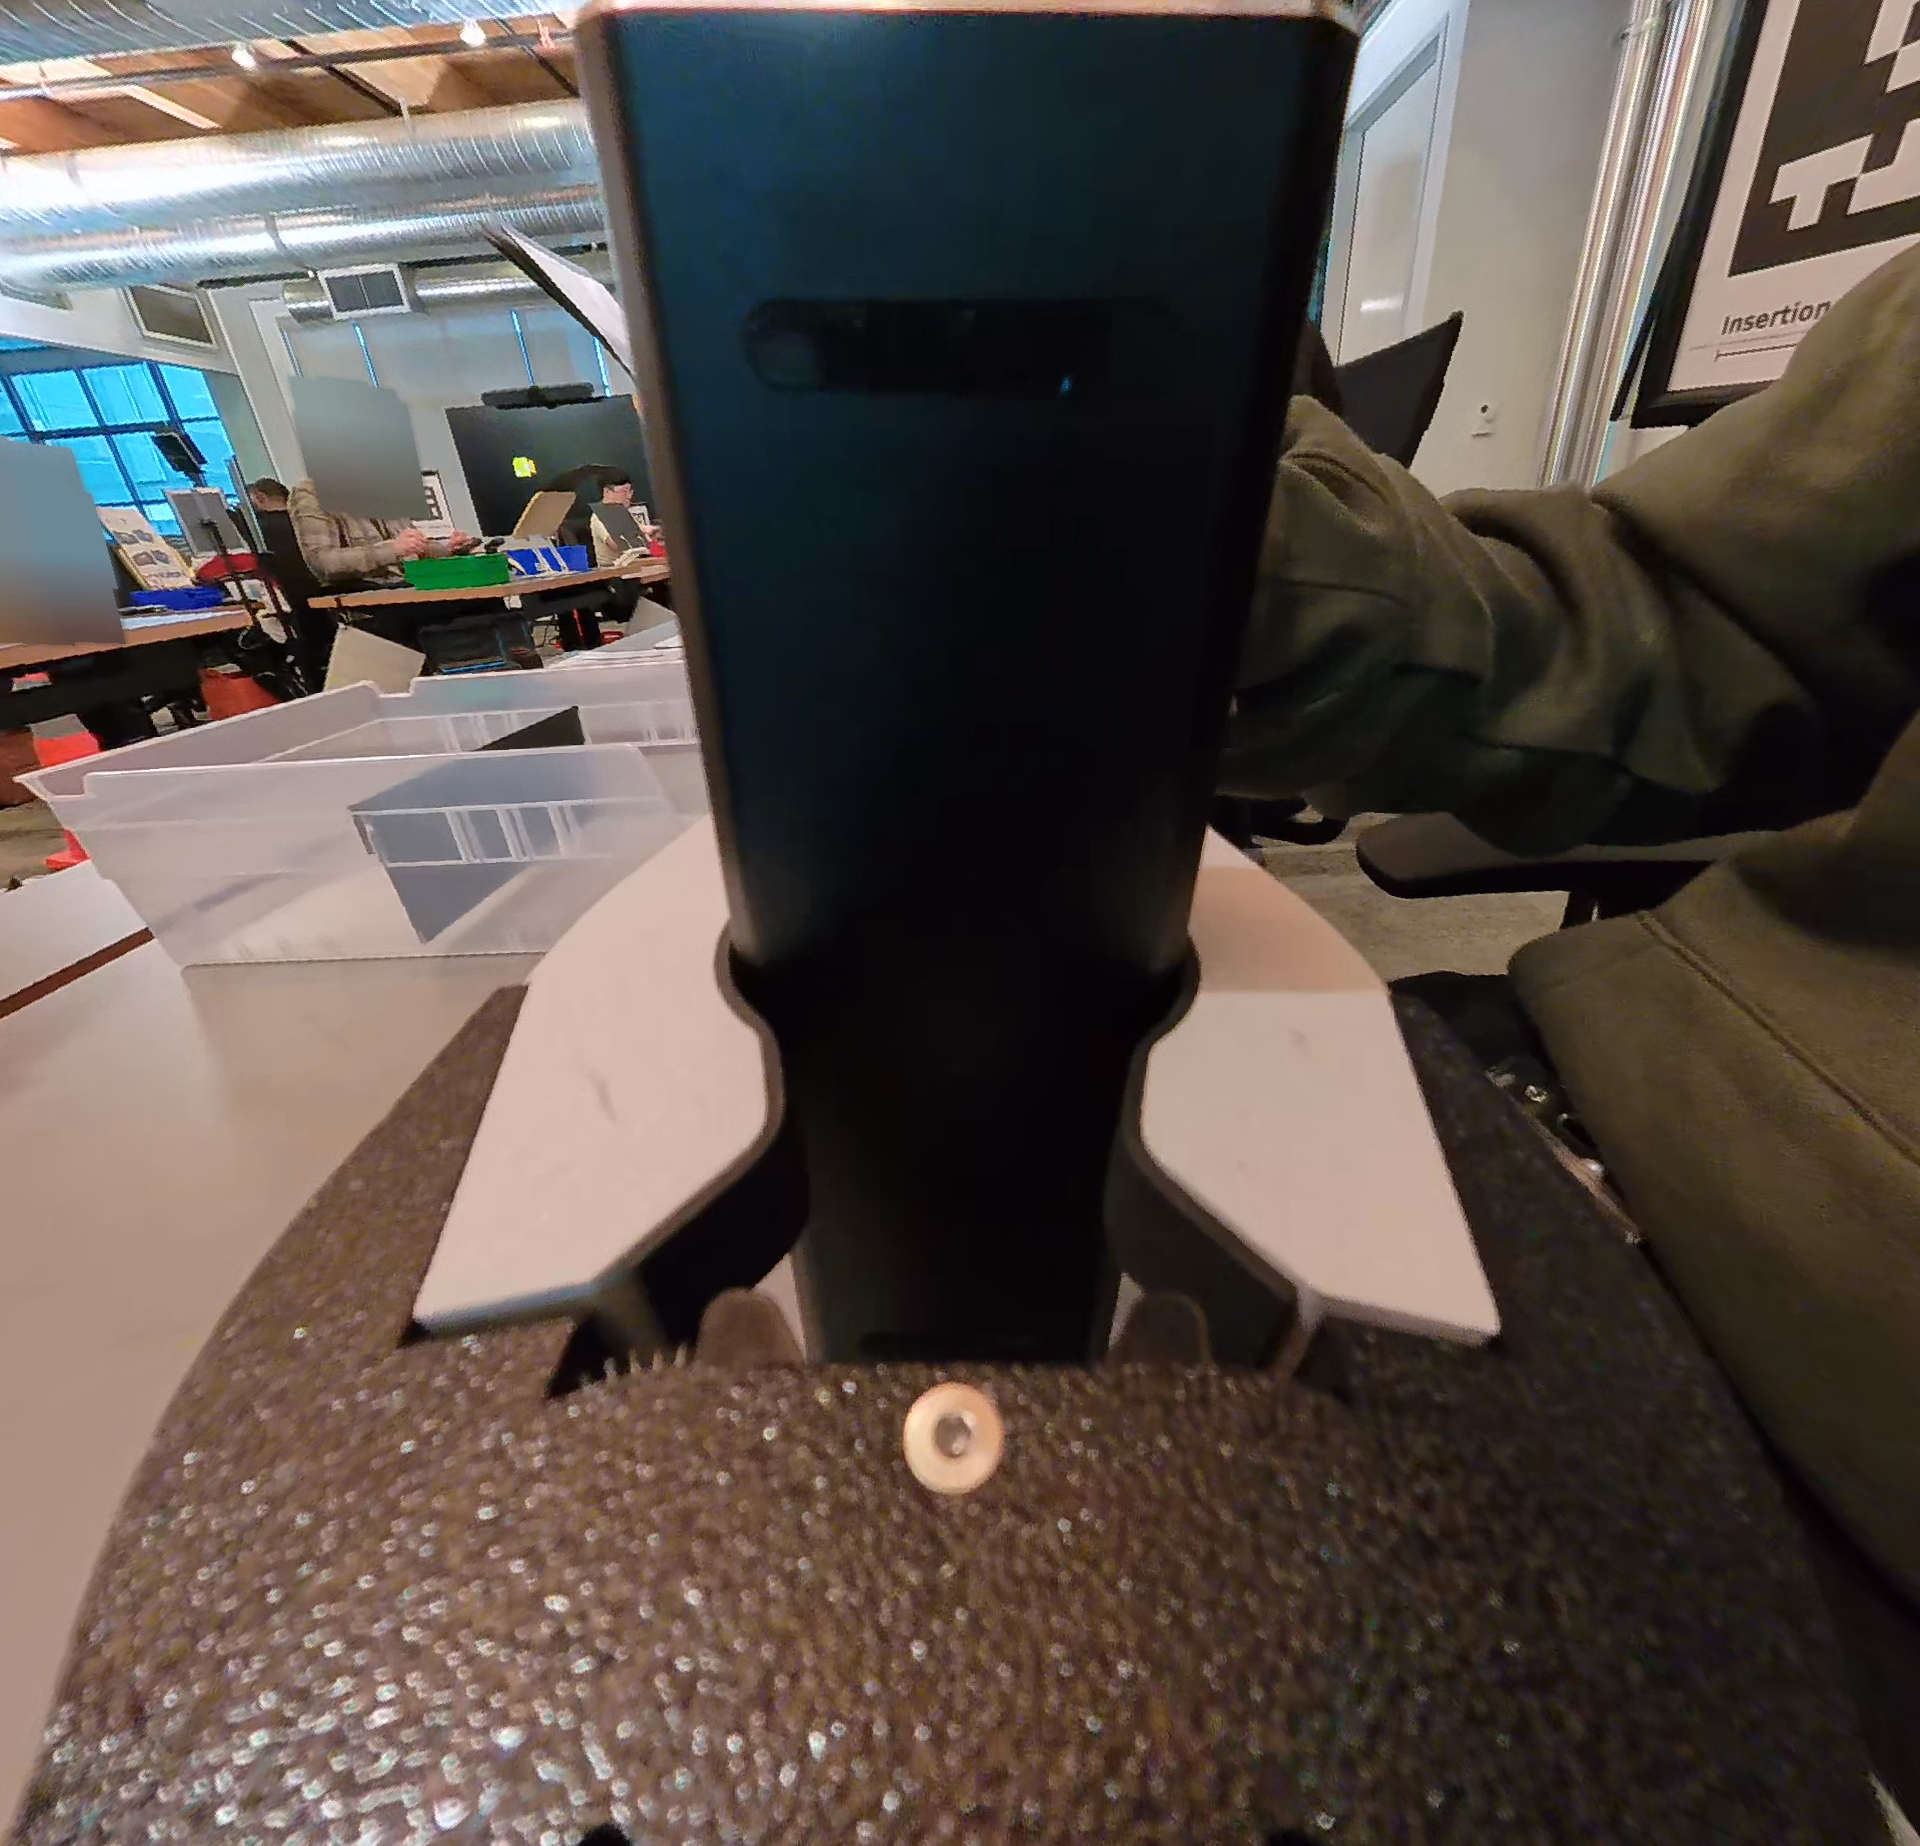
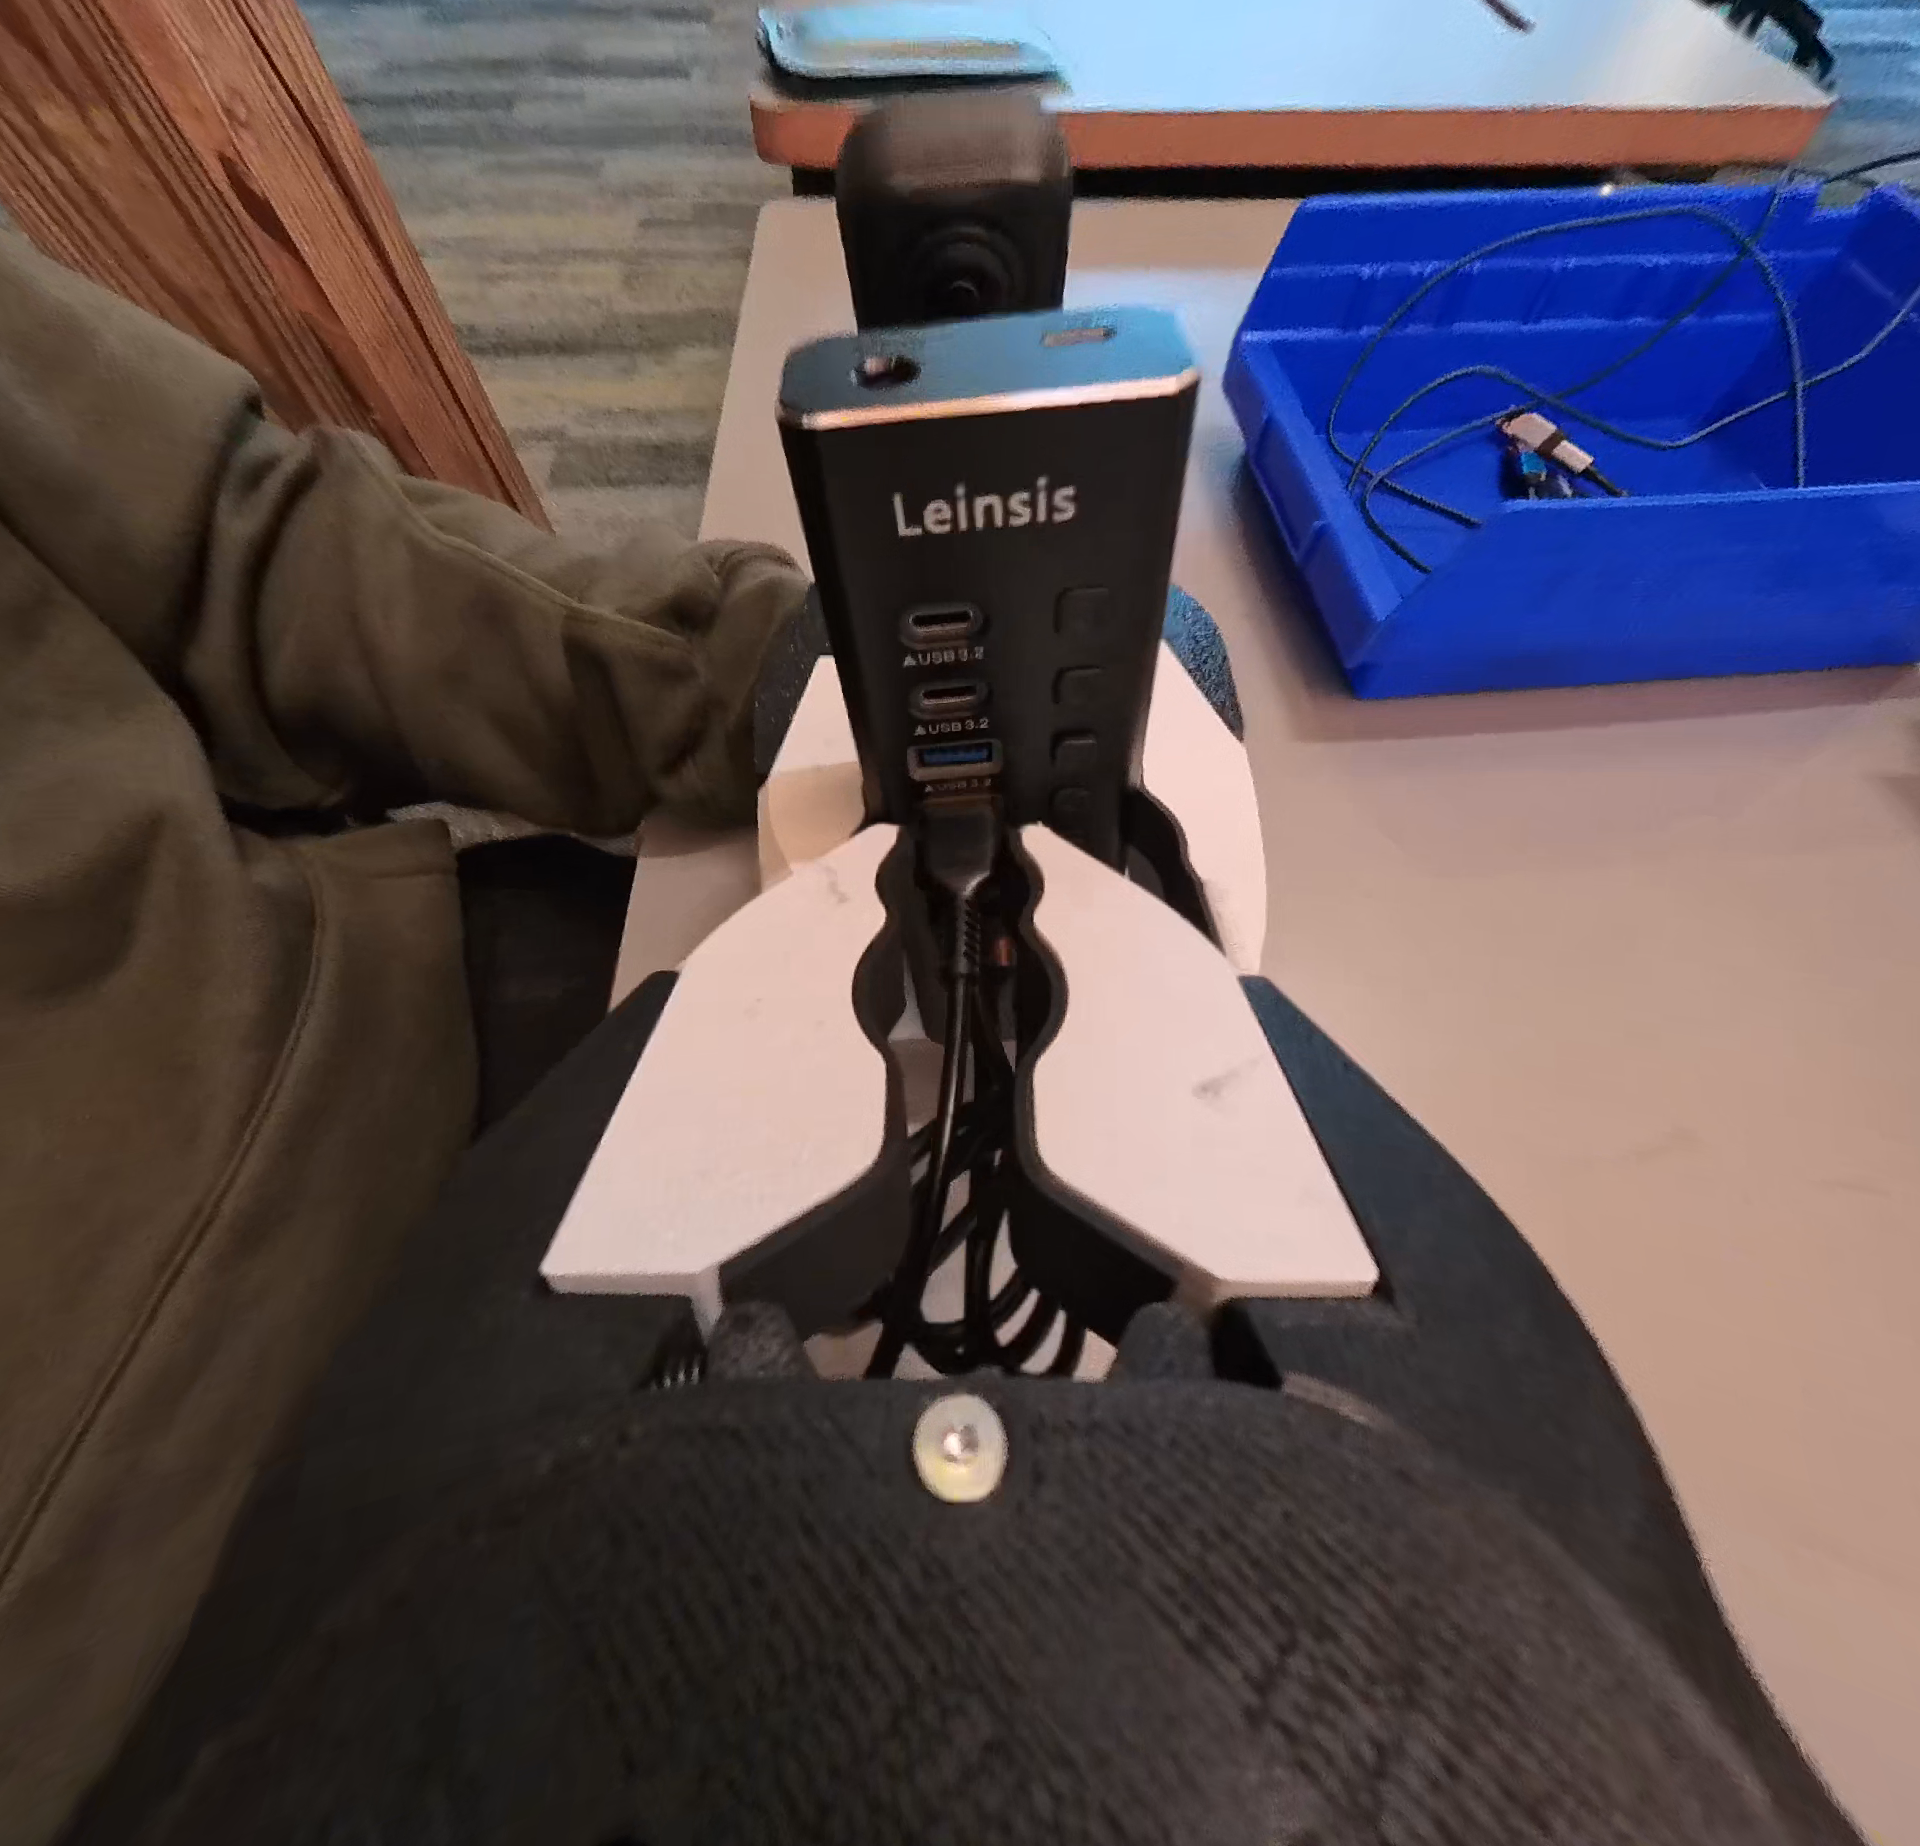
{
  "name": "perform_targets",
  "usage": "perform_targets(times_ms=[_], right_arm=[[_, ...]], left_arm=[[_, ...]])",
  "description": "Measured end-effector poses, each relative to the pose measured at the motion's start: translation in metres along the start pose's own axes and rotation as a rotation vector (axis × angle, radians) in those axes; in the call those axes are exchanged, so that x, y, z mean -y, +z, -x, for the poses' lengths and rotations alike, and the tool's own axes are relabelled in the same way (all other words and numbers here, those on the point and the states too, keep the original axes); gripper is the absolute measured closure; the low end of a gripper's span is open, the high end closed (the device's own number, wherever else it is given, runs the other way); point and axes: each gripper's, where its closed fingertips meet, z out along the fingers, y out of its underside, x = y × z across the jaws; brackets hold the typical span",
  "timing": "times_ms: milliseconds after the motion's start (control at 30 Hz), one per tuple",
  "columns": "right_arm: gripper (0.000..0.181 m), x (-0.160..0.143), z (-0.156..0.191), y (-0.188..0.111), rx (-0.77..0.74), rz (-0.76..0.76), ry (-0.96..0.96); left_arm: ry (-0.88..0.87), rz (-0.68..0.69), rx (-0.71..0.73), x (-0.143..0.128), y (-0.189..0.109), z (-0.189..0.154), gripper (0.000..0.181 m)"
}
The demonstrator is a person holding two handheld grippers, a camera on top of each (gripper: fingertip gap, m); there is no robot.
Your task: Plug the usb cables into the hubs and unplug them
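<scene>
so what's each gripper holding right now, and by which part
The left gripper clamps the black rectangular USB hub by its lower end. The right gripper grips the black braided cable's plug, seated in the hub's lowest port.

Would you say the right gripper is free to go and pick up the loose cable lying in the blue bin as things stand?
Probably not yet. The right gripper has its jaws closed on the black USB plug seated in the hub, so it must let go first. The cable lies uncovered in the open blue bin.

Open-plan lab, ceiling ducts [image 1: 312, 207], worktables [image 1: 488, 596]
</scene>
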Motion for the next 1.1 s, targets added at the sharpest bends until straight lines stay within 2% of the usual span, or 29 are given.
perform_targets(times_ms=[267,567,633,667,700,800,833,867,933,967,1067,1100], right_arm=[[0.167,-0.002,-0.002,0.001,0.008,0.039,0.043],[0.167,-0.014,0.0,-0.007,-0.018,0.246,-0.037],[0.168,-0.013,-0.001,-0.007,-0.023,0.227,-0.034],[0.174,-0.01,-0.001,-0.009,-0.023,0.197,-0.02],[0.181,-0.003,-0.003,-0.015,-0.038,0.146,-0.019],[0.181,0.018,-0.001,-0.036,-0.044,0.01,-0.025],[0.171,0.021,-0.003,-0.039,-0.06,-0.016,-0.015],[0.145,0.026,-0.005,-0.039,-0.075,-0.047,-0.006],[0.113,0.037,-0.015,-0.035,-0.151,-0.121,-0.012],[0.106,0.041,-0.014,-0.029,-0.145,-0.139,-0.029],[0.105,0.039,-0.009,-0.008,-0.108,-0.088,-0.069],[0.118,0.038,-0.002,-0.003,-0.071,-0.063,-0.114]], left_arm=[[-0.004,-0.002,0.009,-0.003,-0.001,0.002,0.106],[0.029,0.035,0.014,-0.009,0.004,-0.001,0.106],[0.016,0.032,0.013,-0.009,0.003,0.0,0.11],[0.014,0.028,0.01,-0.009,0.003,-0.001,0.107],[0.02,0.036,0.015,-0.009,0.0,0.0,0.107],[0.015,0.024,0.071,-0.004,-0.011,0.012,0.107],[0.018,0.011,0.075,-0.001,-0.012,0.013,0.107],[0.018,0.008,0.069,0.001,-0.012,0.012,0.107],[0.035,0.029,0.053,0.001,-0.007,0.008,0.106],[0.041,0.041,0.037,0.0,-0.003,0.005,0.106],[0.042,0.063,0.006,-0.003,0.008,-0.003,0.107],[0.041,0.074,0.001,-0.004,0.011,-0.005,0.107]])
